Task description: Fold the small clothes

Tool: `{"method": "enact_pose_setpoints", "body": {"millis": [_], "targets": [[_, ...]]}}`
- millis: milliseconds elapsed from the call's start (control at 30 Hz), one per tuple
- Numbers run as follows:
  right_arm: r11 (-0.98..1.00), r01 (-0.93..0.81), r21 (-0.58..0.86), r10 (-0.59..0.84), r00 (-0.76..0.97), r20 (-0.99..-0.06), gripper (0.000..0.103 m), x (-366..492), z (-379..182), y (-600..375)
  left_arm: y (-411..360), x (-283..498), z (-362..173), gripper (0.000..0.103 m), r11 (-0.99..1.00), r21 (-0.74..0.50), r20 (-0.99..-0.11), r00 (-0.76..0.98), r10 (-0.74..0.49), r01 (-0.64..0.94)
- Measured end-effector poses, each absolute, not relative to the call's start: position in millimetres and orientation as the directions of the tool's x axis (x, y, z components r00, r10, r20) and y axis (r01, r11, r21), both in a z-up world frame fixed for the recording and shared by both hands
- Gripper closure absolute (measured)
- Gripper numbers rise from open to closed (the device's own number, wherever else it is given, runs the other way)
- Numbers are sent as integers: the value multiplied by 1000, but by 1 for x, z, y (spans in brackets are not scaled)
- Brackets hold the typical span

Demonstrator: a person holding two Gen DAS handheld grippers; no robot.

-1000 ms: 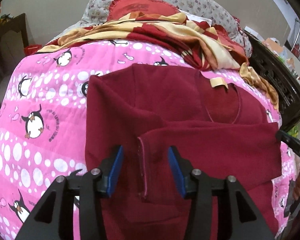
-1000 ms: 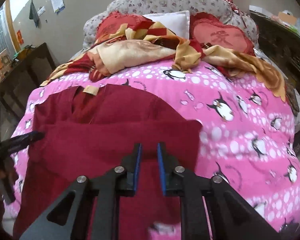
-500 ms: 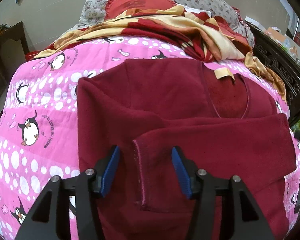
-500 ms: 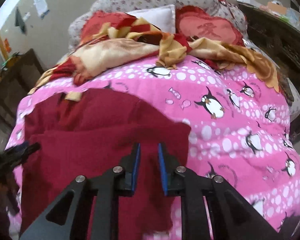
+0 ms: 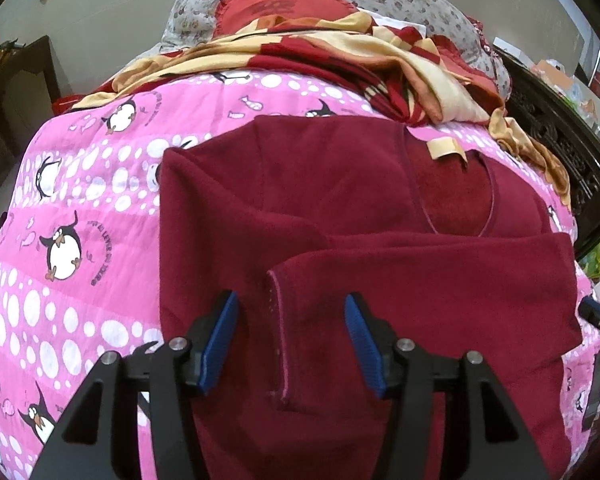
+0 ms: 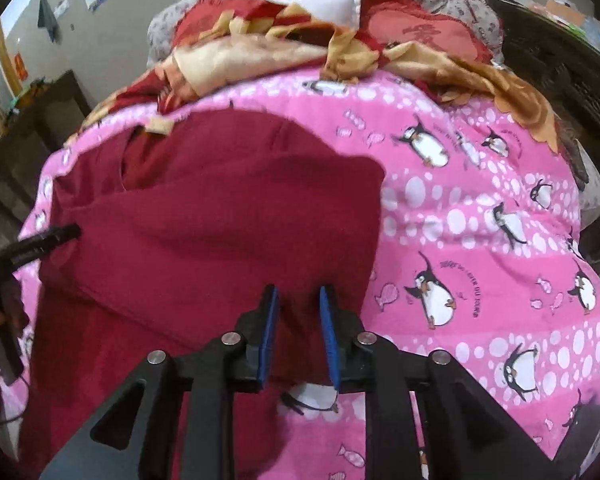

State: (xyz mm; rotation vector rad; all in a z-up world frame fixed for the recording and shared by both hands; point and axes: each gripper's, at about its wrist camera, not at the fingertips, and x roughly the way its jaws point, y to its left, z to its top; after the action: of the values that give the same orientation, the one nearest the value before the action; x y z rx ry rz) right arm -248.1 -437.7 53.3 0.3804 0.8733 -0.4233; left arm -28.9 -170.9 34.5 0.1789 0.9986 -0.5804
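the right tool (image 6: pixel 299 334) has parted its pads slightly, letting go of the maroon top (image 5: pixel 340 208) on the bed. the left tool (image 5: pixel 290 344) stays wide open astride the folded sleeve's cuff (image 5: pixel 278 332). sleeve fold looks finished.

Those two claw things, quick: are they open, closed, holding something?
Left gripper: open, over the sleeve cuff of the dark red top, holding nothing.
Right gripper: jaws narrowly apart over the top's edge; a grip cannot be told.
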Motion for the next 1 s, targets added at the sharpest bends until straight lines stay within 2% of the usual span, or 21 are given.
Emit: {"method": "enact_pose_setpoints", "body": {"millis": [133,233,333,533,733,767,800,867,900,967,1000], "targets": [[833,537,135,-250,582,-774,66,-248,65,-446,-160,-29,44,44,841,-146,-825,405,-395,521],[817,553,167,-242,590,-770,66,-247,69,-451,-147,-29,51,43,847,-157,-820,411,-399,509],[829,530,181,-216,600,-770,65,-247,68,-445,-131,-28,56,37,862,-163,-816,426,-391,479],[866,447,223,-126,627,-769,65,-227,66,-421,-115,-26,55,37,863,-210,-803,423,-420,459],[897,388,214,-97,644,-759,65,-211,70,-396,-140,-30,54,39,820,-250,-790,382,-480,515],[895,389,218,-95,644,-759,65,-212,70,-396,-148,-31,52,41,815,-237,-795,377,-475,529],[892,393,221,-95,643,-760,65,-214,69,-397,-154,-32,49,49,812,-226,-802,371,-469,538],[884,407,232,-95,641,-762,65,-219,69,-401,-169,-32,41,71,800,-218,-823,335,-459,559],[877,414,244,-91,642,-761,65,-223,68,-404,-174,-33,37,74,795,-217,-830,322,-456,567],[865,425,267,-83,646,-759,65,-228,67,-410,-182,-33,32,87,791,-203,-837,317,-446,578],[857,434,277,-82,647,-758,65,-231,67,-414,-184,-32,32,89,789,-202,-840,311,-444,580]]}}
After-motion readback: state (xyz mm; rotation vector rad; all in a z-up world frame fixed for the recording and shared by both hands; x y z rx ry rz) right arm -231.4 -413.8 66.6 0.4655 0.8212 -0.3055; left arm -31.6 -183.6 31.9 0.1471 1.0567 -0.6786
